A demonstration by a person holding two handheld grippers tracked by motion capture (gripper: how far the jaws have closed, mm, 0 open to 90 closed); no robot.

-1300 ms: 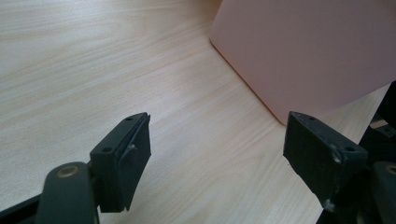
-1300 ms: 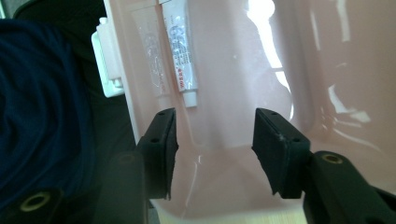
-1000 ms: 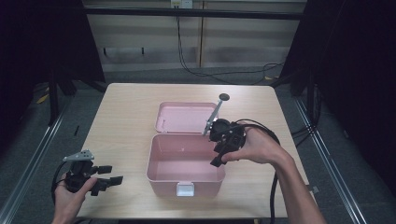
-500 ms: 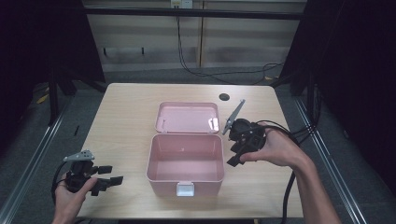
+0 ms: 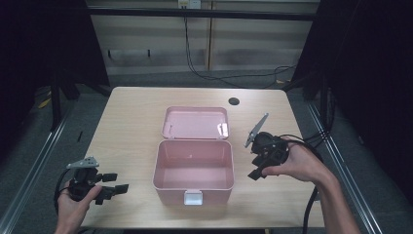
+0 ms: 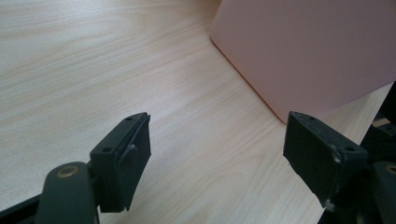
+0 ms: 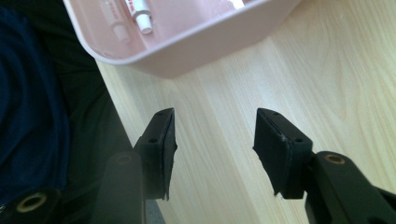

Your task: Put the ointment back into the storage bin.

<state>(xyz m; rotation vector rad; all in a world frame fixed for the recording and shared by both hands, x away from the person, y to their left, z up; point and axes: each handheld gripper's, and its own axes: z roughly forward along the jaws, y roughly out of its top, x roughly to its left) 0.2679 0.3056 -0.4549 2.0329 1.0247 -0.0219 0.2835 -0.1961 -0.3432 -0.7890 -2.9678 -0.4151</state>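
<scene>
High view: pink box [image 5: 193,168] between left tongs [image 5: 117,187] and right tongs [image 5: 256,168].

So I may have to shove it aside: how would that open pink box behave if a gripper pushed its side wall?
The pink box looks like thin, smooth plastic and nearly empty, so it is probably light and would slide on the wooden table rather than resist. Its base is wide and low, so tipping seems unlikely. The open lid lying flat behind may drag and turn it.
</scene>
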